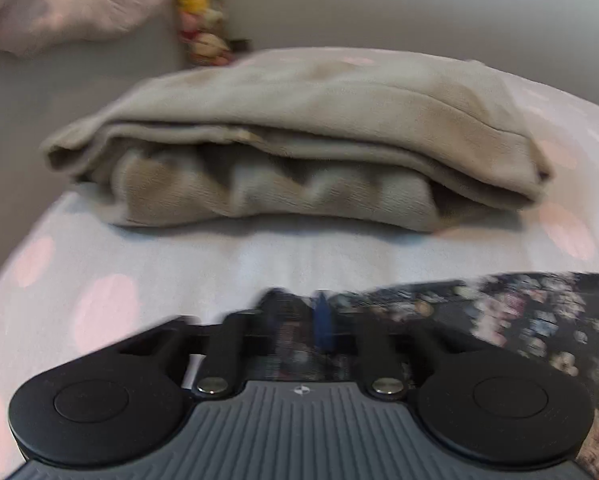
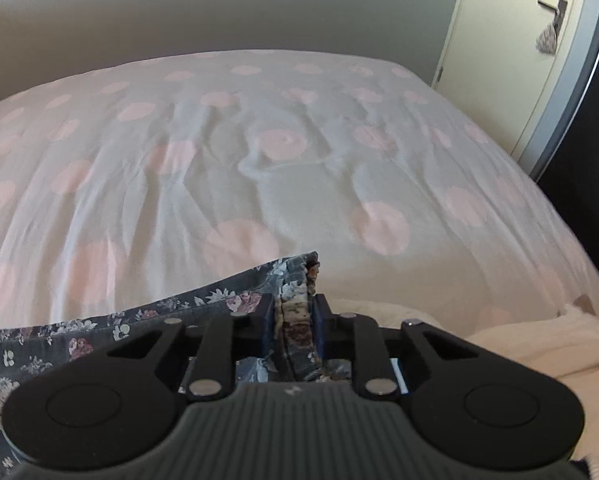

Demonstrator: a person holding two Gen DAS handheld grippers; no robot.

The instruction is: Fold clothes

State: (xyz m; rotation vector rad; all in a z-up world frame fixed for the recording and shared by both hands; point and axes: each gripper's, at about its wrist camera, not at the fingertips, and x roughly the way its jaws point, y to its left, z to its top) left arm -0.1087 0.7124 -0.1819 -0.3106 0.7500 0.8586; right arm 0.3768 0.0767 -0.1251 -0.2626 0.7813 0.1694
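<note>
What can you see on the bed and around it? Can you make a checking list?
Surface: bed sheet, pale with pink dots, wrinkled.
Job's things: dark floral garment, stretched between both grippers; beige folded garment lying beyond it.
Clutter: pink bundle; cream fabric at the bed's edge.
Grippers: left gripper shut on the floral garment's edge, blurred; right gripper shut on its bunched edge.
Cables: nothing seen.
Surroundings: grey wall, door with handle.

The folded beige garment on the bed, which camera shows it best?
The left wrist view: the folded beige garment lies whole across the middle of the frame on the dotted bedsheet. The right wrist view shows none of it, only sheet and the floral garment.
</note>
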